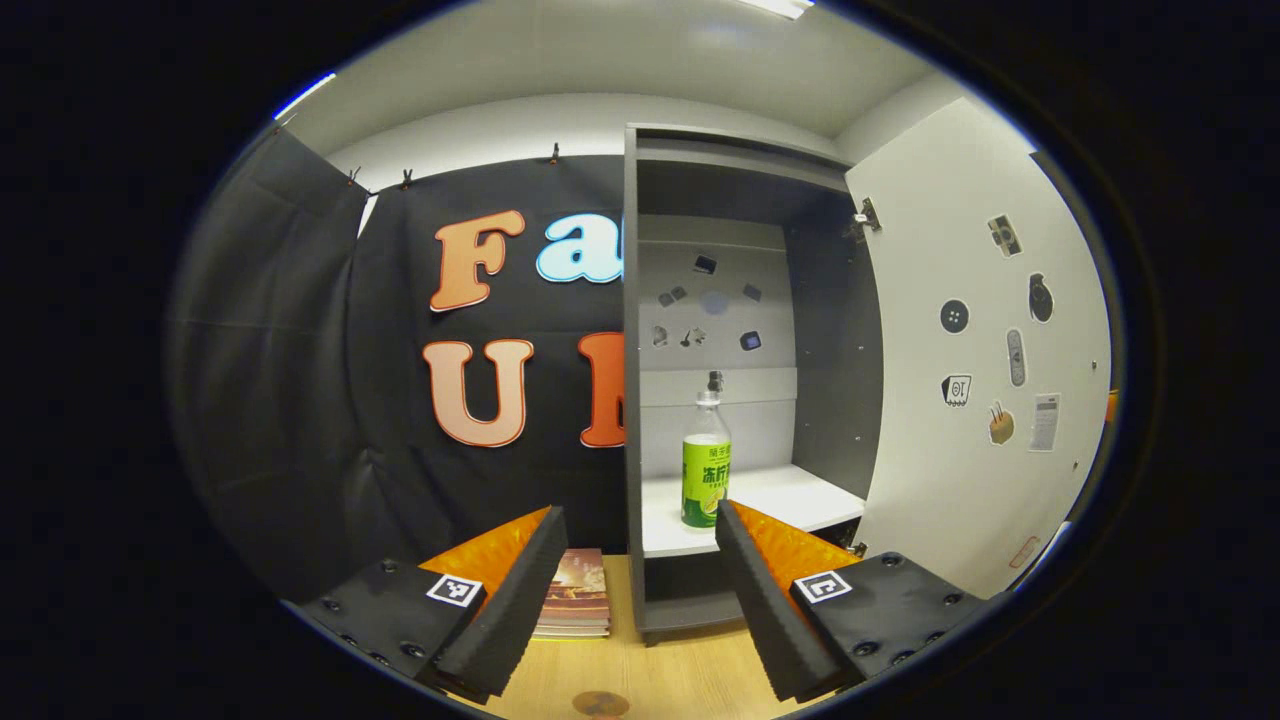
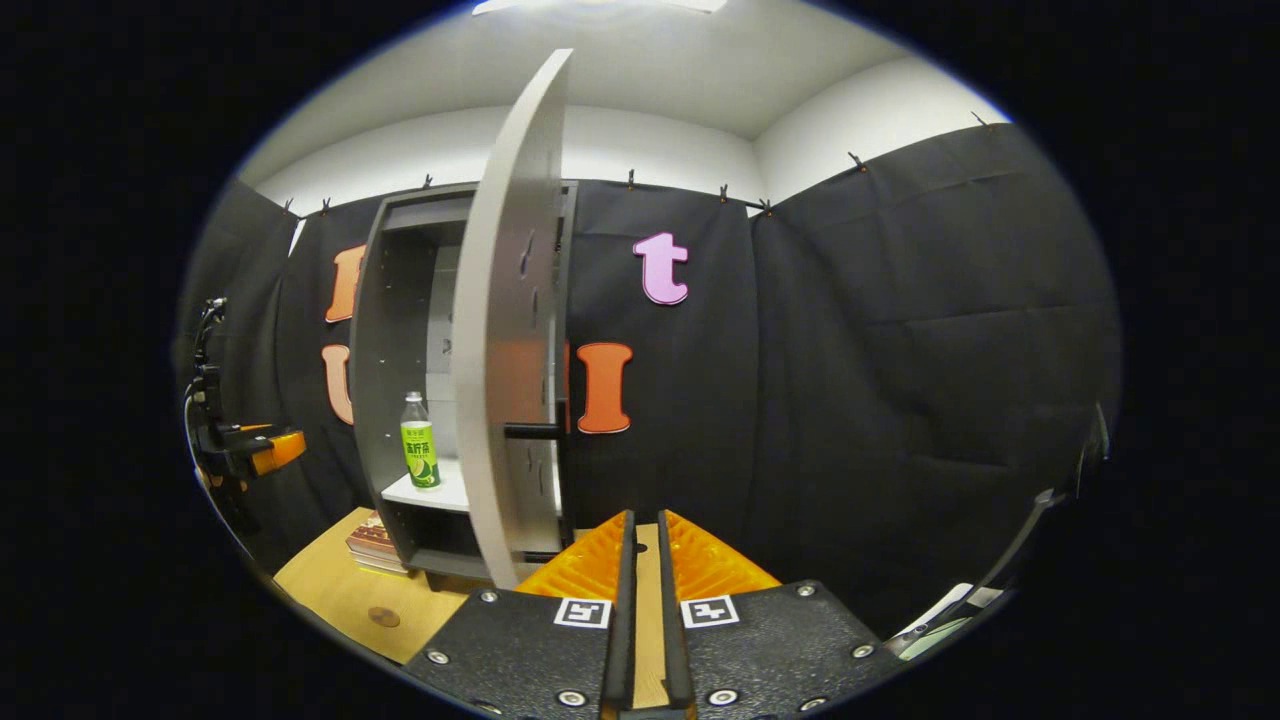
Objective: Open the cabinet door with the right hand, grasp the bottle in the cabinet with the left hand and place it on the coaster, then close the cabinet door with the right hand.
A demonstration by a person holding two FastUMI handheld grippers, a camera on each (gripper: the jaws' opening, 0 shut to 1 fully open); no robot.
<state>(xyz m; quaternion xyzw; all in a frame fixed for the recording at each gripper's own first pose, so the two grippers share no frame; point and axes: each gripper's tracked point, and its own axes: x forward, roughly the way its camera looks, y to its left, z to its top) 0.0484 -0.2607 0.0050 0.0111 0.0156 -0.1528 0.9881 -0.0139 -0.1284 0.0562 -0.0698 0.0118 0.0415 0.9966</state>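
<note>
We see the cabinet (image 1: 735,380) standing on the wooden surface (image 1: 640,670) with its door (image 1: 975,340) swung wide open to the right in the left gripper view; stickers dot the door's inner face and the cabinet's back panel. In the right gripper view the same door (image 2: 505,330) shows nearly edge-on, with its dark handle (image 2: 532,431) sticking out toward us.

The bottle (image 1: 706,465) stands upright on the white shelf (image 1: 780,500) inside the cabinet, near the shelf's left front corner, green label facing out. From the right gripper view the bottle (image 2: 420,442) sits in the same spot, just left of the door's edge.

A stack of books (image 1: 578,595) lies on the surface just left of the cabinet's base. Near the surface's front edge we make out a small round brown disc, probably the coaster (image 1: 600,703), though it is cut off low in that view; in the right gripper view a like disc (image 2: 383,617) lies on the wood well in front of the cabinet.

Our left gripper (image 1: 640,590) is wide open and empty, its fingers framing the cabinet's lower front, well short of the bottle. Our right gripper (image 2: 640,620) has its fingers nearly together with only a thin slit between them, holding nothing, apart from the door and handle. The left gripper (image 2: 262,447) also shows far off at the left edge of the right gripper view.
</note>
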